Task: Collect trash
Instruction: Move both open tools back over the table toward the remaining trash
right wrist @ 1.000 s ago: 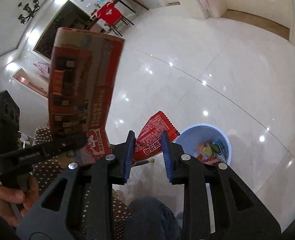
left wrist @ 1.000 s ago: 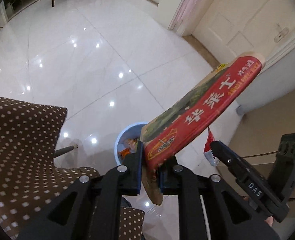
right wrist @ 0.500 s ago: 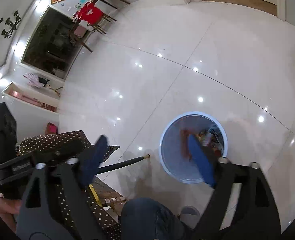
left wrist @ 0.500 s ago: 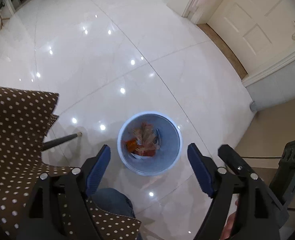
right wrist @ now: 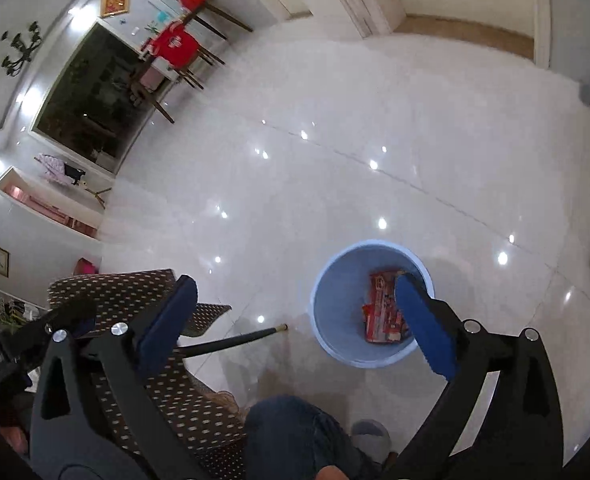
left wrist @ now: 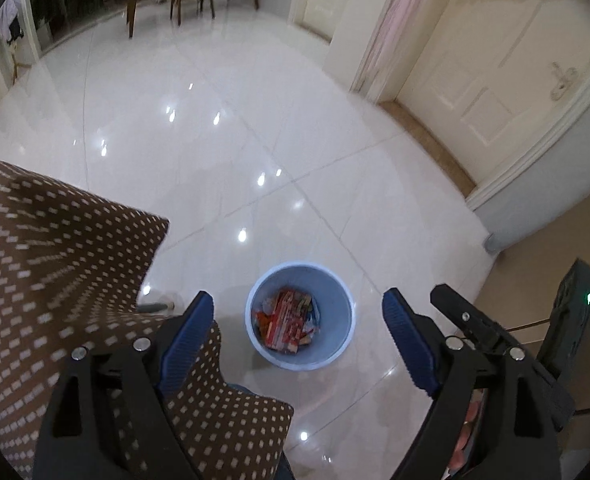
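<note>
White tiled floor (left wrist: 223,128) held a blue bin (left wrist: 299,317) containing a red box (left wrist: 285,319). Left gripper (left wrist: 298,330) and right gripper (right wrist: 295,314), jaws just opened wide and empty, hung above it.

Glossy white tile floor (left wrist: 223,128), cream doors (left wrist: 507,92)

Left gripper (left wrist: 297,334), right gripper (right wrist: 295,312): fingers just spread wide, empty, angled down.
</note>
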Demonstrator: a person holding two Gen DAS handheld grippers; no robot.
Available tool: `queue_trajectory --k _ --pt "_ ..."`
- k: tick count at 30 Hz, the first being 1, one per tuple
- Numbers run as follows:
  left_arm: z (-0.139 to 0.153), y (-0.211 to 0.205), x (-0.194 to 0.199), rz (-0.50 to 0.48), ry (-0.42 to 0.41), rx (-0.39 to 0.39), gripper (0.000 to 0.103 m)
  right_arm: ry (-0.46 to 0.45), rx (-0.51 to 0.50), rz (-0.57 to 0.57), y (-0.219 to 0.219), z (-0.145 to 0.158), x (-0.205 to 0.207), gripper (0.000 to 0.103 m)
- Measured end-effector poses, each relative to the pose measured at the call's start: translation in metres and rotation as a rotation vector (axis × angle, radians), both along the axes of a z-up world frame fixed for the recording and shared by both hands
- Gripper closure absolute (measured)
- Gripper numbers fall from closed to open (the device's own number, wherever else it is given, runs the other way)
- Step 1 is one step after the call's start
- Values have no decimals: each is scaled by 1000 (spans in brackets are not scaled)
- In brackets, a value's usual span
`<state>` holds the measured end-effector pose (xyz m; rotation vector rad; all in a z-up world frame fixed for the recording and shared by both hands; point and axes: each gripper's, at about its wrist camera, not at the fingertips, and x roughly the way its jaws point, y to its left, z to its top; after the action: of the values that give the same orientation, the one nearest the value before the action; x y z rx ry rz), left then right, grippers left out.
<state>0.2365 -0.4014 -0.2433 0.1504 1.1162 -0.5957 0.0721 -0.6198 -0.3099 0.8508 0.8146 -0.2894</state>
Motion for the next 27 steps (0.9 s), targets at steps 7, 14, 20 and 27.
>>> queue_trajectory --k 7,14,20,27 --pt "63 51 -35 2 -177 -84 18 -114 -105 38 42 80 -2 6" --pt "102 130 -62 44 -341 -100 15 -210 -194 173 115 143 7 6" --pt "120 197 -86 66 -475 -74 15 -233 -269 320 189 172 29 6" --pt "112 303 -96 146 -547 -26 15 -221 -371 542 290 179 61 6"
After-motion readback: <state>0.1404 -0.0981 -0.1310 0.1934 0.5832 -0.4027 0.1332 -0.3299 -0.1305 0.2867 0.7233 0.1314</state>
